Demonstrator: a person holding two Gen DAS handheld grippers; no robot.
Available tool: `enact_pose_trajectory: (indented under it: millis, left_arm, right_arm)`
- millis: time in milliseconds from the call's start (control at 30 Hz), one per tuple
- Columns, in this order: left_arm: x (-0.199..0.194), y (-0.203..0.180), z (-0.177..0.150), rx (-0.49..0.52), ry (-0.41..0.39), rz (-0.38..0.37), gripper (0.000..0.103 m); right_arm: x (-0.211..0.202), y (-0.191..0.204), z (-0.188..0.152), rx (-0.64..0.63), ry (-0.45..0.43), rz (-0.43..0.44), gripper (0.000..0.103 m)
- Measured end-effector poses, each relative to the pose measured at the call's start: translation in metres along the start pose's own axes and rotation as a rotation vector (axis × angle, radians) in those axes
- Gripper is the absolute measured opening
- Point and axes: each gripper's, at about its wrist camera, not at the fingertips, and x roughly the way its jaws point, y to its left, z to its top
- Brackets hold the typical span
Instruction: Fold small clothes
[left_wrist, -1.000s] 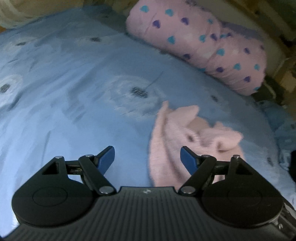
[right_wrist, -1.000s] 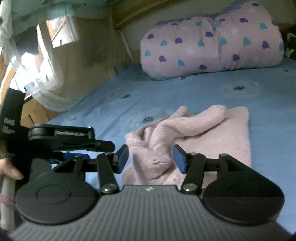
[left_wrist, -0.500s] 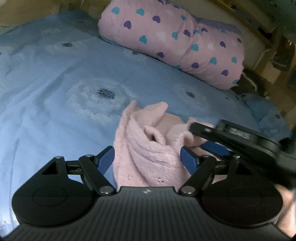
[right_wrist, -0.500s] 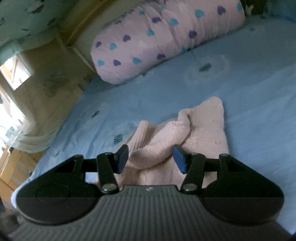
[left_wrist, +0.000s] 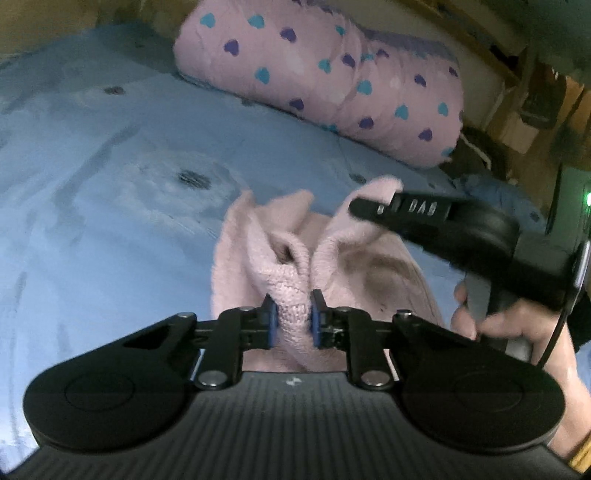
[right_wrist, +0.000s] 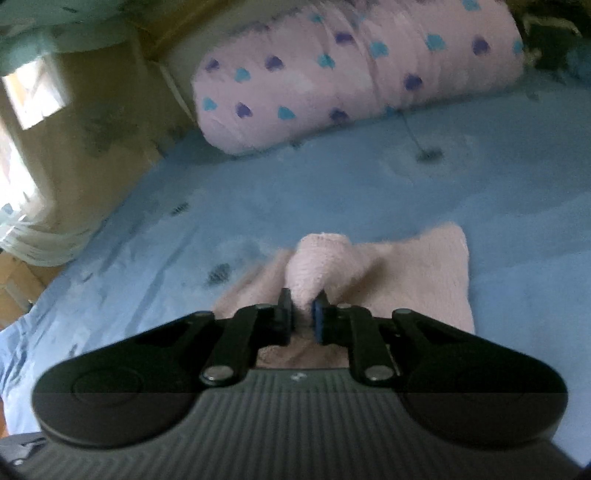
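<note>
Both of your claws are clamped on the pink knit garment (left_wrist: 255, 254), which lies crumpled on the blue bed sheet (left_wrist: 110, 206), toward the side of the bed away from the rolled heart-print quilt (left_wrist: 325, 77) at its far edge. Your left claw (left_wrist: 292, 317) pinches a thick ridge of knit rising straight ahead of its pads. Your right claw (right_wrist: 302, 314) pinches a rounded lobe of the same garment (right_wrist: 424, 266), with the flat remainder spreading to its right and ahead.

The move turns on this: the 2 grips sit close together on 1 bunched end, your right claw (left_wrist: 373, 212) reaching in from the right across the fabric in the left wrist view. The garment's long axis appears to run away from both claws toward the quilt, so spreading the grips apart looks like the first need.

Which part each claw holds, sleeve, hem or collar, cannot be told; folds hide the outline. The right wrist view is motion-blurred, and the claw bodies cover the near cloth.
</note>
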Motion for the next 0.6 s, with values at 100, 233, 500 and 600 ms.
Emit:
enact_pose_trajectory:
  millis: [100,233,500,600]
  left_arm:
    - [-0.003,0.017,-0.002,-0.035,0.006,0.033,0.02]
    - [0.012,0.032,-0.005,-0.049,0.09,0.069,0.021]
    - [0.008,0.039,-0.004,-0.046,0.103,0.04,0.026]
    - [0.003,0.04,-0.003,-0.061,0.088,0.039,0.029]
  right_arm:
    - [0.003,0.023,0.011,-0.061,-0.038,0.059,0.014]
    - [0.033,0.054,0.01,-0.155,0.018,0.101,0.014]
    - [0.042,0.05,-0.01,-0.178,0.083,0.043,0.048]
    - [0.006,0.034,-0.005,-0.164,0.031,0.064,0.057]
